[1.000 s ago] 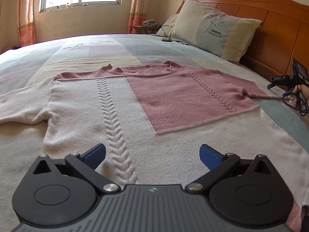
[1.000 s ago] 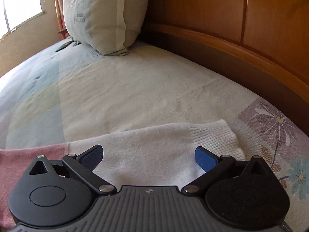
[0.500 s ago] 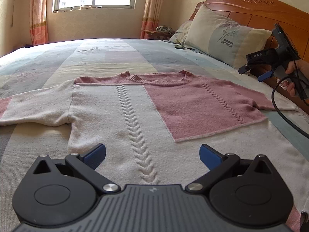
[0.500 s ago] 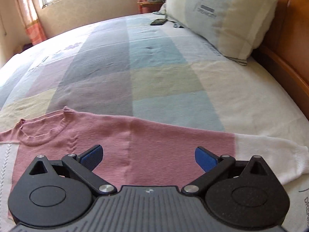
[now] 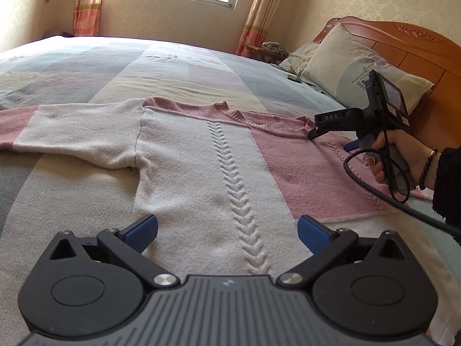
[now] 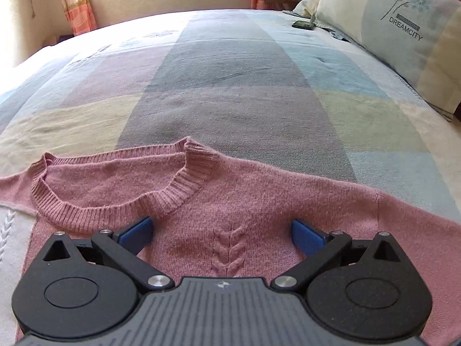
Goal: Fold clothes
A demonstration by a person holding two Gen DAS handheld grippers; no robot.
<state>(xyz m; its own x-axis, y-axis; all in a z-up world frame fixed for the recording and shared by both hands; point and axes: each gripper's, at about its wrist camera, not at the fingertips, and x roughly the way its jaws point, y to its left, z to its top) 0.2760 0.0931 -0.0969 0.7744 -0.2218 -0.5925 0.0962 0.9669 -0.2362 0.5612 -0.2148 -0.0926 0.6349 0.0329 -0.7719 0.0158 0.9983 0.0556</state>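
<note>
A pink and cream knit sweater (image 5: 219, 155) lies flat on the bed, front up, with its sleeves spread out. My left gripper (image 5: 227, 229) is open over the cream lower body near a braided cable pattern. My right gripper (image 6: 222, 232) is open just above the pink shoulder panel, right of the ribbed collar (image 6: 115, 199). In the left wrist view the right gripper (image 5: 331, 132) shows in a person's hand (image 5: 400, 155), low over the pink part near the collar. Neither gripper holds any cloth.
The bed (image 6: 230, 86) has a pastel checked cover. Pillows (image 5: 354, 69) lean on a wooden headboard (image 5: 426, 54) at the right. A small dark remote (image 6: 302, 24) lies near the pillows. A black cable (image 5: 374, 193) trails from the right gripper across the sweater.
The right gripper swung from the right sleeve cuff by the headboard leftward to the pink shoulder beside the collar. The left gripper shifted left and lifted its view slightly. Both stayed open.
</note>
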